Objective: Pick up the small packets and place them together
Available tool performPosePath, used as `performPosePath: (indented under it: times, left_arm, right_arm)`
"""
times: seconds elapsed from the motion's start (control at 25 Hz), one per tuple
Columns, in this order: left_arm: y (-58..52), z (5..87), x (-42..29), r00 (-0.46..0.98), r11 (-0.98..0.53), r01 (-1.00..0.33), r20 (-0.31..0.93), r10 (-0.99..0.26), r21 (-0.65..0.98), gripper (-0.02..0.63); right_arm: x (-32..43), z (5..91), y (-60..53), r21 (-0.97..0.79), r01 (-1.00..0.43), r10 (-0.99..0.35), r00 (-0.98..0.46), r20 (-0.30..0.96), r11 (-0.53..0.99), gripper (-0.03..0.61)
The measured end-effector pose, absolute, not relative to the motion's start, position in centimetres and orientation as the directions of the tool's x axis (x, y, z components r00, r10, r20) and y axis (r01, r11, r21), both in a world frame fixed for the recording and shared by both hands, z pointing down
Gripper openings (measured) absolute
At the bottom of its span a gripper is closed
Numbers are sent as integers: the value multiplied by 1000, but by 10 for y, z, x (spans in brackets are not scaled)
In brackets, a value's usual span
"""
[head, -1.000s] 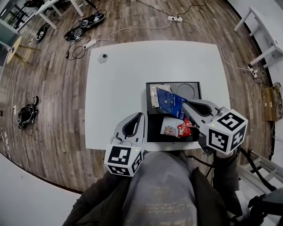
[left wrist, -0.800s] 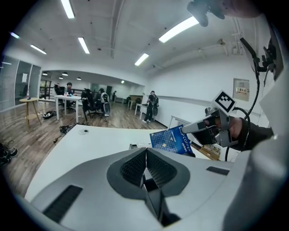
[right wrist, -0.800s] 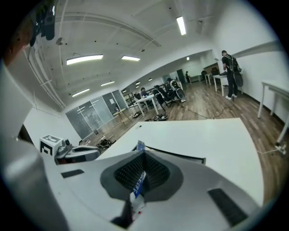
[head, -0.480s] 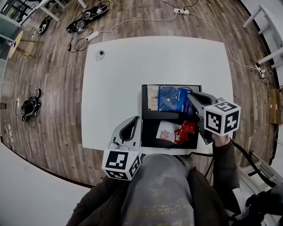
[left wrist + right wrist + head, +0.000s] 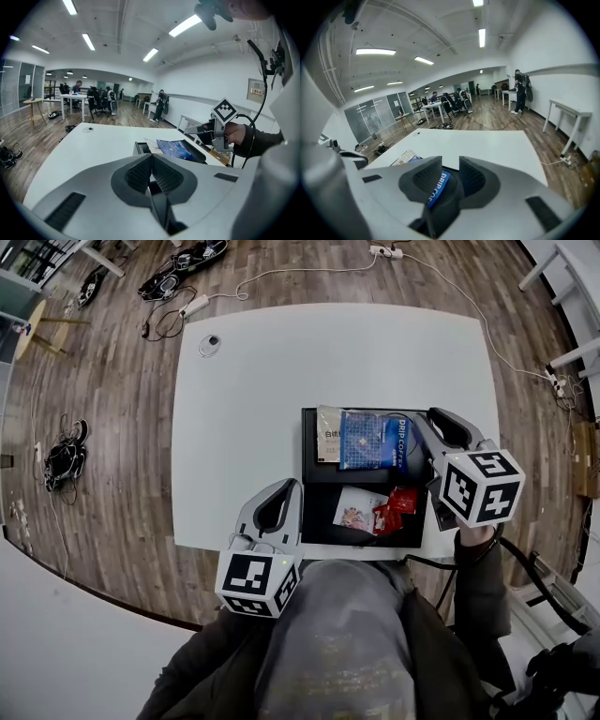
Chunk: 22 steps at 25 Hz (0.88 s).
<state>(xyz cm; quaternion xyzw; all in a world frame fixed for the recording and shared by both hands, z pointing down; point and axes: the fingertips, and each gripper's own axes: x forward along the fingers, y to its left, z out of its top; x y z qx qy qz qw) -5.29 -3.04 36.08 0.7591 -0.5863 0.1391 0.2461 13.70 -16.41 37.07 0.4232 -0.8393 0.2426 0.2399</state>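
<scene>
Release step: right tongs (image 5: 449, 177) have just spread, leaving blue packet (image 5: 373, 440) loose between them at tray's (image 5: 319, 507) 12 o'clock, overlapping cream packet (image 5: 328, 434) for grouping. Left tongs (image 5: 151, 172) pressed together, empty.

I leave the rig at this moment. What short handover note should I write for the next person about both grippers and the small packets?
Left gripper: shut, empty, at the white table's near edge.
Right gripper: jaws have just been opening; the blue packet's edge is between them, not pinched.
Packets: blue lies partly over the beige packet in the black tray's far part; white packet and red packet in its near part.
Done: blue set with beige.
Left: bring white and red over.
</scene>
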Motion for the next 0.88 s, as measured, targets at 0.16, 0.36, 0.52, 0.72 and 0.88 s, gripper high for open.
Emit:
performPosePath:
  times: [0.16, 0.36, 0.52, 0.72, 0.88]
  left_arm:
    - [-31, 358, -50, 312, -231, -947, 478, -821, 222, 6]
    - [-20, 358, -38, 389, -305, -919, 459, -799, 248, 6]
    - [-9, 359, -32, 442, -355, -896, 451, -776, 267, 6]
    - [4, 364, -24, 493, -403, -869, 455, -741, 287, 6]
    - [9, 367, -19, 513, -423, -858, 462, -723, 291, 6]
  right_arm:
    - [146, 346, -157, -179, -849, -654, -503, 566, 498, 106]
    - [155, 339, -122, -169, -869, -673, -472, 569, 466, 106]
    - [156, 347, -86, -185, -880, -663, -455, 595, 438, 106]
    - [146, 375, -40, -262, -865, -587, -486, 647, 427, 106]
    - [135, 414, -9, -309, -855, -485, -497, 720, 417, 106]
